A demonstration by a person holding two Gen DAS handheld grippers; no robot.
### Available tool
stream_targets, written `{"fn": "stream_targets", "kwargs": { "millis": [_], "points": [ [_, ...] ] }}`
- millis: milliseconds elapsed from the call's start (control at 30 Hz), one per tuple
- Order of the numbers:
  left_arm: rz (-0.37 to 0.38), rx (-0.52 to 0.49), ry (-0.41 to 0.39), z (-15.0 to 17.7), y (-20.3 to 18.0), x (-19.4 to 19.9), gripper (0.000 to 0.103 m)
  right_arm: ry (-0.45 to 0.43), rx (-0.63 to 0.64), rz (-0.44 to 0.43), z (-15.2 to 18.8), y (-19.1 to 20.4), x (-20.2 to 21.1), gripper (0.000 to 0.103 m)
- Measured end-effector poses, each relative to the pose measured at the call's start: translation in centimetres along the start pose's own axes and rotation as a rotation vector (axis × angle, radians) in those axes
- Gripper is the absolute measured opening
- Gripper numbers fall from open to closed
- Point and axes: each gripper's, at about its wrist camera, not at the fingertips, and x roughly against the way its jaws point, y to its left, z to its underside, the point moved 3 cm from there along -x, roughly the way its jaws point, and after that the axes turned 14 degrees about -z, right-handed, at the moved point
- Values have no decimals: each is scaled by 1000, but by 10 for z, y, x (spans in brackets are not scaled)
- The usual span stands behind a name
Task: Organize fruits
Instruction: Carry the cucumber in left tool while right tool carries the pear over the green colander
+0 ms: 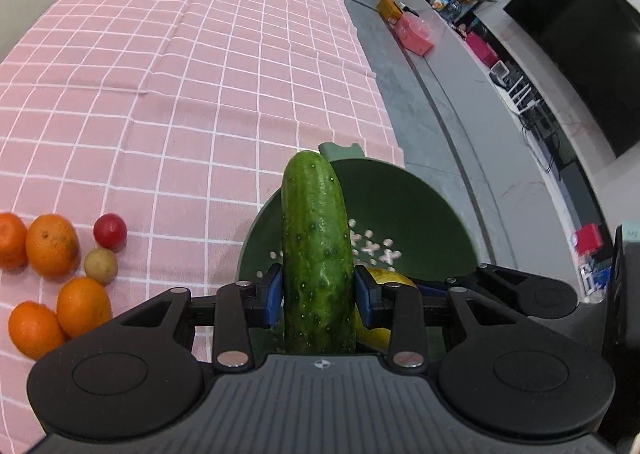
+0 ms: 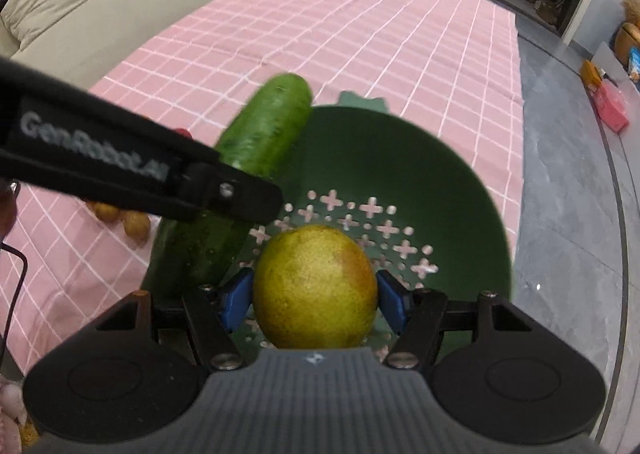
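Over the dark green perforated plastic colander (image 2: 460, 190) at the edge of the pink checked tablecloth (image 1: 180, 74), my left gripper (image 1: 318, 294) clamps a long, bumpy green cucumber (image 1: 316, 238) between its blue pads, the cucumber pointing out above the colander's rim. My right gripper (image 2: 316, 300) grips a round yellow-green citrus fruit with a reddish blush (image 2: 316, 286) just above the colander's cross-shaped holes. Left of the colander lie four oranges (image 1: 52, 244), a small red fruit (image 1: 110, 230) and a small brownish fruit (image 1: 100, 265).
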Motion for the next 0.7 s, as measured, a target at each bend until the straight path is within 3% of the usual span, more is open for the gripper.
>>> {"fn": "stream_targets", "kwargs": {
  "millis": [367, 500, 700],
  "points": [
    [-38, -168, -27, -1, -31, -2, 41, 39, -99, -11, 2, -20, -8, 63],
    [-41, -156, 23, 5, -29, -13, 41, 77, -134, 18, 6, -32, -15, 63],
    [-28, -158, 19, 6, -29, -14, 41, 101, -152, 0, 12, -30, -24, 63]
  ]
}}
